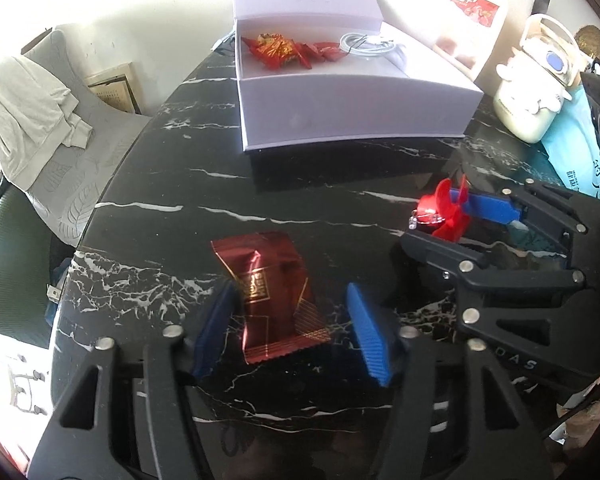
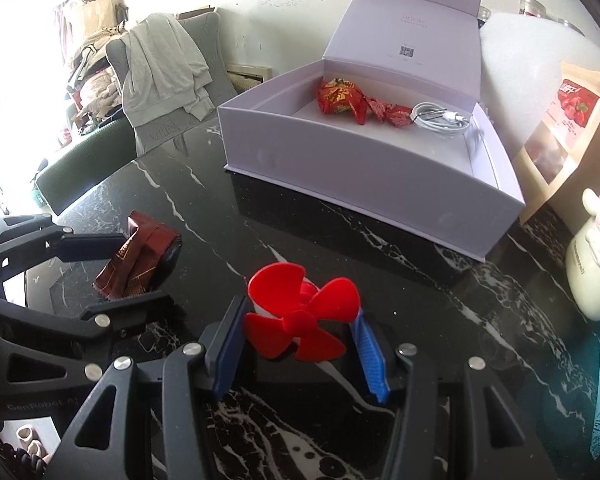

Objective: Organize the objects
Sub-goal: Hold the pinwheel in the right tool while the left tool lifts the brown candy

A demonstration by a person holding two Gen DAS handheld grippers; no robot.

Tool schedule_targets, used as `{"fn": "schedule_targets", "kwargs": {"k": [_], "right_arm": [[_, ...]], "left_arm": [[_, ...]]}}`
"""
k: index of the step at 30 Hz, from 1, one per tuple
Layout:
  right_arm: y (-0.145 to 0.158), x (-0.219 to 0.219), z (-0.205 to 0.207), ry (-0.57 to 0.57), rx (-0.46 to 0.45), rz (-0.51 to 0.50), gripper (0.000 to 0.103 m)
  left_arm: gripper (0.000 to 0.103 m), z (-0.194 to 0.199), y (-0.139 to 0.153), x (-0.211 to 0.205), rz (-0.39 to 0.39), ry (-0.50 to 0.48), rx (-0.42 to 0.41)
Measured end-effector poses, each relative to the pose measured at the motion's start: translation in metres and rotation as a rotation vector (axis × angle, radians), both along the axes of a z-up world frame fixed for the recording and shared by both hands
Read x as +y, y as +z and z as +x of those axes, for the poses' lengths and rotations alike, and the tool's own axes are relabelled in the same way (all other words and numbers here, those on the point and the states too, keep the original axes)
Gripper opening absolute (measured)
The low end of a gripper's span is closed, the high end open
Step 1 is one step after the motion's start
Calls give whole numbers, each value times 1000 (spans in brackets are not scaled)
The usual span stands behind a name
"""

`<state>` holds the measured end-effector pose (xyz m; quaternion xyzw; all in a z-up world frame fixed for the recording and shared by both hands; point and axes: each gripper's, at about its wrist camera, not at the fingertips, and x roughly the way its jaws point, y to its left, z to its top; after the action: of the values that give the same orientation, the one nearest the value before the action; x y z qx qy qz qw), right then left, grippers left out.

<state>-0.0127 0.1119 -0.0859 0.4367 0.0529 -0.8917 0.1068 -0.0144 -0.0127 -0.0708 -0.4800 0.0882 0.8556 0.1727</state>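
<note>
A dark red foil packet [image 1: 272, 296] lies on the black marble table [image 1: 180, 184]. My left gripper [image 1: 292, 332] stands open around it, with the left pad at the packet's edge and a gap on the right. The right wrist view shows the packet [image 2: 140, 256] between those fingers too. My right gripper [image 2: 298, 344] is shut on a red fan propeller [image 2: 300, 320], its blades against both pads. It appears again in the left wrist view, the gripper [image 1: 436, 220] holding the fan [image 1: 448, 212]. Behind them a lilac box [image 1: 340, 104] stands open, holding red candies [image 2: 340, 96] and a white cable [image 2: 440, 120].
A cream appliance with a cartoon figure [image 2: 592, 264] and a teal cloth [image 1: 568, 152] sit at the right. A kraft snack bag [image 2: 560, 136] stands behind the box. A chair draped with a grey garment [image 1: 32, 120] is beyond the table's left edge.
</note>
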Motion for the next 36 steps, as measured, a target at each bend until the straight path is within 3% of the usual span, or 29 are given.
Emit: {"fn": "schedule_targets", "kwargs": {"k": [2,5,19,36], "right_arm": [[0,1,2,0,1,-1,50],[1,2,4,9,-1,0,47],[11,8,22,23,-4,-24,47],[61,17,44,19,80,-14,47]], "left_arm": [[35,3,1,2,2,-4,2],[32,7,2,6,-10,-11,0],[31,19,8,7,34,-27,-28],[31,30,58,9,48,-45,68]]}}
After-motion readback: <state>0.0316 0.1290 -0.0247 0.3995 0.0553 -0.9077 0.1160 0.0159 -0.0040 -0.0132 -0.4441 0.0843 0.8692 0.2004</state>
